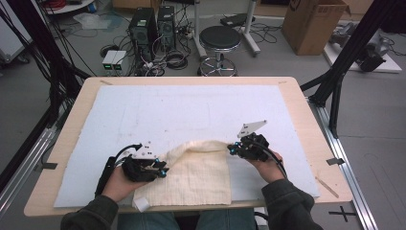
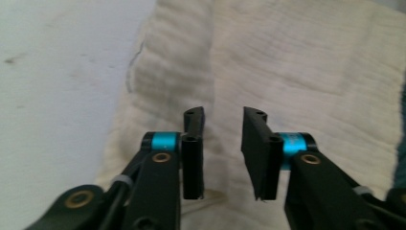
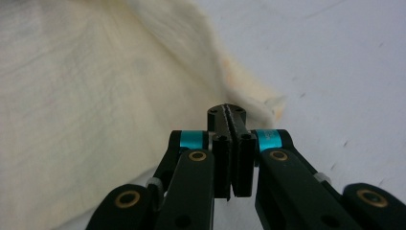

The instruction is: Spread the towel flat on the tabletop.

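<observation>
A cream waffle-weave cloth (image 1: pixel 196 172) lies on the white mat (image 1: pixel 191 110) near the table's front edge, its far edge raised in a ridge. My left gripper (image 1: pixel 163 170) sits at the cloth's left edge; in the left gripper view it (image 2: pixel 223 115) is open, with the cloth (image 2: pixel 297 62) lying flat beneath the gap. My right gripper (image 1: pixel 231 148) is at the cloth's far right corner. In the right gripper view it (image 3: pixel 227 109) is shut, and the cloth (image 3: pixel 72 96) rises to its tips, with a corner poking out beyond them.
The mat covers most of the wooden table (image 1: pixel 306 124), with bare mat beyond the cloth. A thin wooden stick (image 1: pixel 327 187) lies at the table's front right. Past the far edge stand a black stool (image 1: pixel 219 40) and computer towers (image 1: pixel 143 26) on the floor.
</observation>
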`<state>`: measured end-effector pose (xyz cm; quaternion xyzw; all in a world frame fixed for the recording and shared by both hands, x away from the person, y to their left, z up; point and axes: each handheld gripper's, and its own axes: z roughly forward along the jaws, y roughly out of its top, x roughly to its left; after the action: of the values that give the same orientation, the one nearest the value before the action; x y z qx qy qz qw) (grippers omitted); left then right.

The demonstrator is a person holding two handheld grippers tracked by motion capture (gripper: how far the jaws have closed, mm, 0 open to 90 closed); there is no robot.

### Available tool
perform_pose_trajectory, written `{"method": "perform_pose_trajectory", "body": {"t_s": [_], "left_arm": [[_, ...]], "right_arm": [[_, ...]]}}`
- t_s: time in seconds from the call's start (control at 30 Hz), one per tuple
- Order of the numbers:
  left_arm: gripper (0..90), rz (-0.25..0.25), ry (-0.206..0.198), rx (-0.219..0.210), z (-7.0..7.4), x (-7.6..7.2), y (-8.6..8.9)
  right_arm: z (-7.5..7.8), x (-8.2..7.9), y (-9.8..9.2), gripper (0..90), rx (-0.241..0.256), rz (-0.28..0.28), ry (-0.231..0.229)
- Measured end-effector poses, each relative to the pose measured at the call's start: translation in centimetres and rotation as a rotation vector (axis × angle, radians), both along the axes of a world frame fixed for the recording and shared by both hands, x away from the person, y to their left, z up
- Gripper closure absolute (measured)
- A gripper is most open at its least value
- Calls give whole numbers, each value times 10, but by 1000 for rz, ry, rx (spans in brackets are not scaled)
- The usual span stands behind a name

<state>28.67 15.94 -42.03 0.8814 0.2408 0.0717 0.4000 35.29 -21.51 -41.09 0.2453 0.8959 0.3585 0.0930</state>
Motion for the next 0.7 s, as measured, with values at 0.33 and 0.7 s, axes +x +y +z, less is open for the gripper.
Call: {"method": "perform_pose_trajectory", "body": {"t_s": [0.33, 0.7], "left_arm": [[514, 125, -18, -43, 7, 13, 13], [751, 120, 21, 20, -1, 25, 6]], "right_arm": [[-11, 1, -9, 830, 48, -6, 20], [-19, 9, -15, 516, 28, 32, 33]]}}
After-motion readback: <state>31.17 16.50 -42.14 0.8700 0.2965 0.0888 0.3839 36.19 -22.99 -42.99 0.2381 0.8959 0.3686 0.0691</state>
